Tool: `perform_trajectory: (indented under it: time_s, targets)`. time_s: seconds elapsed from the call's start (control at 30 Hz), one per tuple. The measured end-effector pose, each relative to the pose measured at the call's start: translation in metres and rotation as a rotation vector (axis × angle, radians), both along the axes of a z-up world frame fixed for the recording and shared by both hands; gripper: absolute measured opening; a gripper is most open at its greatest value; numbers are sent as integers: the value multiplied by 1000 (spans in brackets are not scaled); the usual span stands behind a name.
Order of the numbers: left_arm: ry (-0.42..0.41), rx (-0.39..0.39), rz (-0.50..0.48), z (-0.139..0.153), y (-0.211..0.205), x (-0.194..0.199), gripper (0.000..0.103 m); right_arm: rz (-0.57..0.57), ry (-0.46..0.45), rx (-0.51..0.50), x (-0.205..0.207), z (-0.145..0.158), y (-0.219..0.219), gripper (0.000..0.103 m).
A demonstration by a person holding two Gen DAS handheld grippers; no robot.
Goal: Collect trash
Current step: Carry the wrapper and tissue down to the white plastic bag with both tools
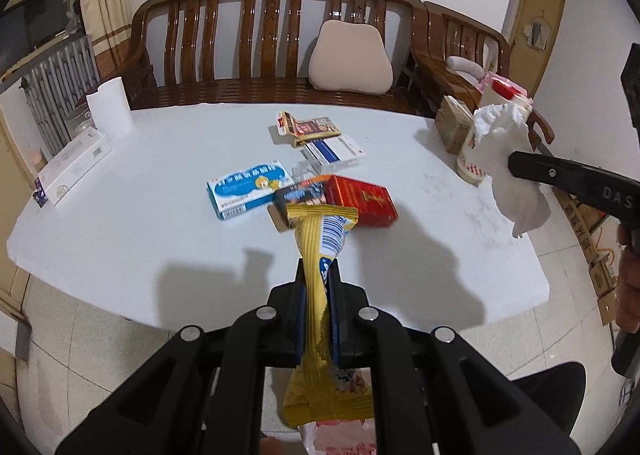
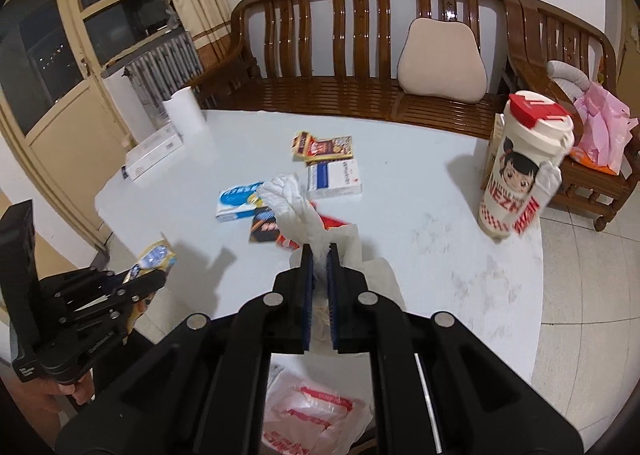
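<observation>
My left gripper [image 1: 318,271] is shut on a yellow snack wrapper [image 1: 320,243] and holds it above the near edge of the white table [image 1: 160,175]. It also shows in the right wrist view [image 2: 154,275] with the wrapper [image 2: 156,255]. My right gripper [image 2: 319,255] is shut on a crumpled white tissue [image 2: 292,203], held above the table. In the left wrist view the right gripper [image 1: 516,167] holds the tissue [image 1: 508,159] at the right. A white and red plastic bag [image 2: 312,415] lies below both grippers.
Several boxes lie mid-table: a blue and white one [image 1: 248,187], a red one [image 1: 360,201], a white and blue one [image 1: 336,151]. A tall cartoon cup [image 2: 520,171] stands at the right edge. A paper roll [image 1: 110,107] stands far left. A wooden bench [image 1: 260,35] is behind.
</observation>
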State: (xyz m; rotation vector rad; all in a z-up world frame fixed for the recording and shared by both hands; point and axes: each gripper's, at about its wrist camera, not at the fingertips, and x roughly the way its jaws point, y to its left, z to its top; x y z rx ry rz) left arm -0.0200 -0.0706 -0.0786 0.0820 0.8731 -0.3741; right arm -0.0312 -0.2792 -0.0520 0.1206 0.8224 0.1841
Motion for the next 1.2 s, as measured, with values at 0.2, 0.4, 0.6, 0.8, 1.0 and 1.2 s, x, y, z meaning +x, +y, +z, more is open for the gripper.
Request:
perform_trajectory:
  time_s: [0.2,0.4,0.6,0.8,1.0,1.2]
  targets:
    - [2,-4,-14,-3,2,-28,10,2,-9,7,-43,0,14,7]
    - [7,13,-36,-13,1,-52,10,2,0,17,-81,-11,26,7]
    - [58,28,-58,-43,0,-72,10,7,51,15,-110,-39,43,7]
    - [112,48,-78,-83,0,-89,10,-9,98,22,-130,-75,54,7]
    - [198,75,-94,-140,-2,-96,10,-24,177,17,-142,-127,64,7]
    - [331,134,-106,-228,-12,-93,10,-71,357,42,-133,-222,65,7]
